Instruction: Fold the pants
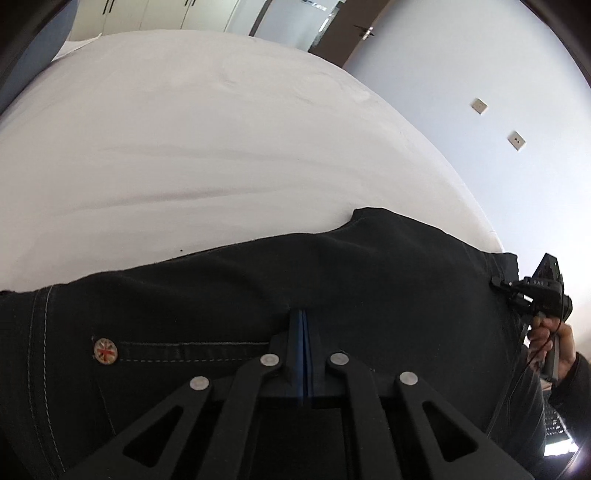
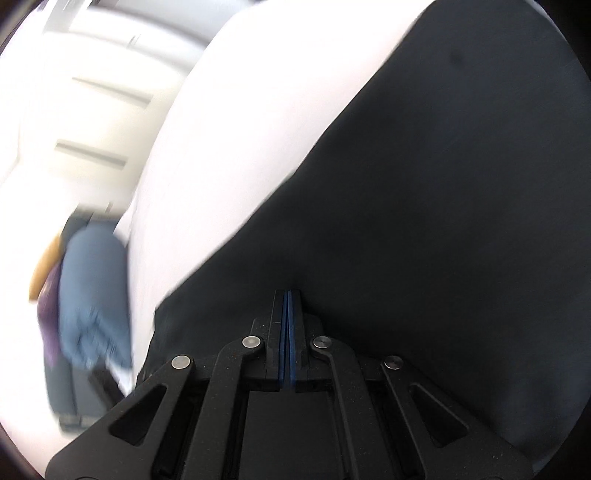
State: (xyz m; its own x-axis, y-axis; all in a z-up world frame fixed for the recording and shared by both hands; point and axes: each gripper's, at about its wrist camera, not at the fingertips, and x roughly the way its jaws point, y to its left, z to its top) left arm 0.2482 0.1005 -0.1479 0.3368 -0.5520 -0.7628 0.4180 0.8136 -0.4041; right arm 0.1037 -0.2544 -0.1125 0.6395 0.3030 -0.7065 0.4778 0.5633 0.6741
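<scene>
Black pants (image 1: 332,266) lie across the near side of a white bed (image 1: 203,129). They have pale stitching and a round metal button (image 1: 105,350) by a pocket seam. My left gripper (image 1: 303,314) is shut on the near edge of the pants, blue pads pressed together. My right gripper (image 1: 496,286) shows at the right of this view, pinching the far right end of the pants. In the blurred right wrist view my right gripper (image 2: 288,295) is shut on the black pants (image 2: 424,221), which rise over the bed (image 2: 240,147).
A pale wall (image 1: 461,74) with two small plates (image 1: 479,106) runs along the bed's right side. White cupboards (image 1: 155,14) and a dark door frame (image 1: 332,33) stand beyond the bed. A blue garment (image 2: 92,295) hangs off the bed's left.
</scene>
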